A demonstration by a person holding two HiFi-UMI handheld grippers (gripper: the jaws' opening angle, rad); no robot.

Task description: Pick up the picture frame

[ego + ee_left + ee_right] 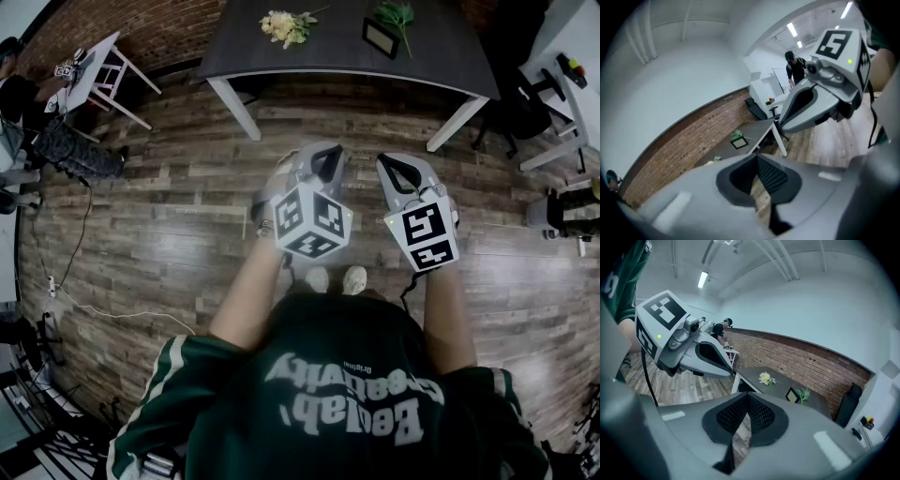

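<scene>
Grey left tongs [321, 150] and right tongs [394, 162] are held side by side above the wood floor [169, 197], each pair closed tip to tip with nothing between. Well ahead, the picture frame [381, 37] sits on the dark surface [450, 47]. It is just beside a green sprig [396, 14], with a pale flower bunch [286, 26] further left.

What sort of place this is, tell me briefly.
Likely an indoor lab or studio workspace: red brick wall, wood-plank floor, dark grey rectangular table, ceiling strip lights.
</scene>
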